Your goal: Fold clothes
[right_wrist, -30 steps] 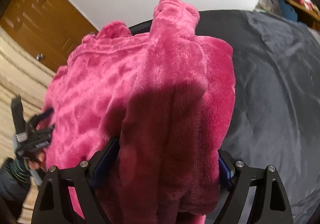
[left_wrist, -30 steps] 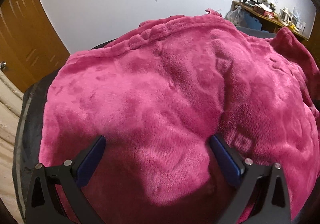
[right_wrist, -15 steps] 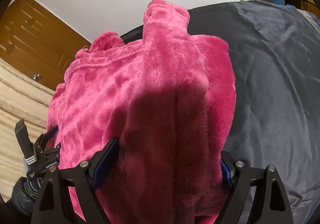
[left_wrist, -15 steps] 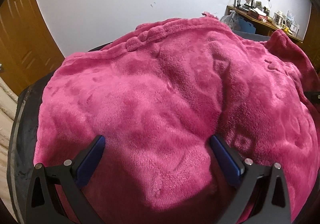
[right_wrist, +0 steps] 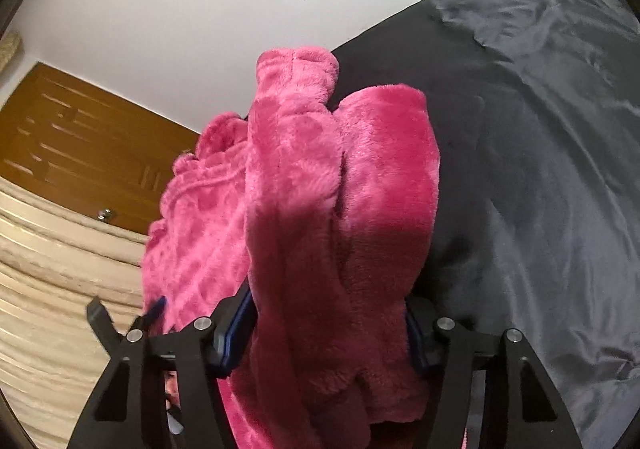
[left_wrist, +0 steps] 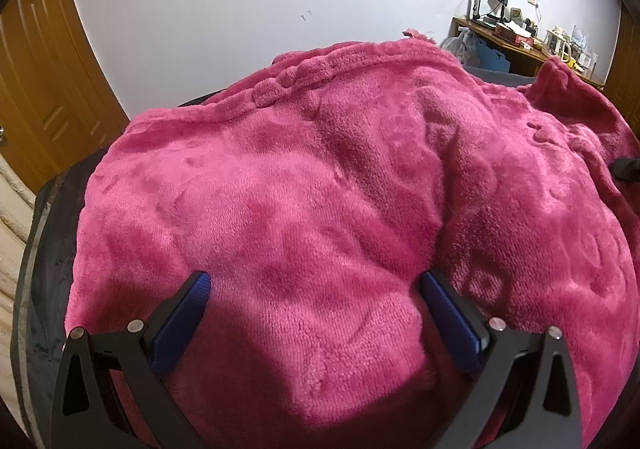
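A pink fleece garment [left_wrist: 320, 177] lies spread over the dark sheet [right_wrist: 540, 169]. The left gripper [left_wrist: 316, 289] stands wide, fleece bulging between its pads. The right gripper [right_wrist: 328, 313] is closing around a bunched fold.

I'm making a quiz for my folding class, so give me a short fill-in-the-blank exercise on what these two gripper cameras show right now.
1. The fleece garment bunched between the fingers of both grippers is ____ in colour.
2. It lies on a dark ____ sheet spread under it.
3. The door behind the garment is made of ____.
4. The pads on the left gripper fingers are ____ in colour.

Missing words: pink; grey; wood; blue
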`<state>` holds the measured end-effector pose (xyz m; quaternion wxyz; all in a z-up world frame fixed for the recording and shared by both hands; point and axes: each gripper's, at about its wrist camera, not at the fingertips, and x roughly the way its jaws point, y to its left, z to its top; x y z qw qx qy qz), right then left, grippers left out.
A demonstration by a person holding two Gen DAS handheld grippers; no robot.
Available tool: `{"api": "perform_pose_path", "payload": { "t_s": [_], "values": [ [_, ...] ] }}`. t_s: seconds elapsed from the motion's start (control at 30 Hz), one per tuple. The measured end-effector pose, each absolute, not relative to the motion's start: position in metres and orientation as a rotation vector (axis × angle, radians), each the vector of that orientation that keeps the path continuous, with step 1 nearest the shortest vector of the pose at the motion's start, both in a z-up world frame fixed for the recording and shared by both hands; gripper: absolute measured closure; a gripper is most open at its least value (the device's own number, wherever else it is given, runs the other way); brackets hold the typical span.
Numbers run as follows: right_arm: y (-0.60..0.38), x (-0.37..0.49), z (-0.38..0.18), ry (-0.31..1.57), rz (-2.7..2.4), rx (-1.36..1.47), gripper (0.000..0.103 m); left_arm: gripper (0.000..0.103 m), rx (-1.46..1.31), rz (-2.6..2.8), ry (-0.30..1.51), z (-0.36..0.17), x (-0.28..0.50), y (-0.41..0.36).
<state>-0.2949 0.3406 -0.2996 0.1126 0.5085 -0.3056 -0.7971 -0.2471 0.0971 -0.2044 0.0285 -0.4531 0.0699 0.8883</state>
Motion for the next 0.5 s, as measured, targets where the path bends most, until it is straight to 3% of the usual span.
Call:
{"api": "perform_pose_path", "payload": {
  "t_s": [0.13,0.4,0.5],
  "values": [
    [0.348,-0.301,-0.317,-0.872,-2.339,1.53,0.038,0.0,-1.402,2.739,0.217,-0.204,-0.247,0.097],
    [0.343,-0.32,-0.325,-0.777,-2.312,1.523,0.018,0.0,-1.4,2.741,0.219,-0.204,-0.248,0.097],
    [0.335,-0.324,-0.324,-0.714,-2.324,1.524,0.018,0.0,-1.4,2.744,0.219,-0.204,-0.248,0.098]
  ]
}}
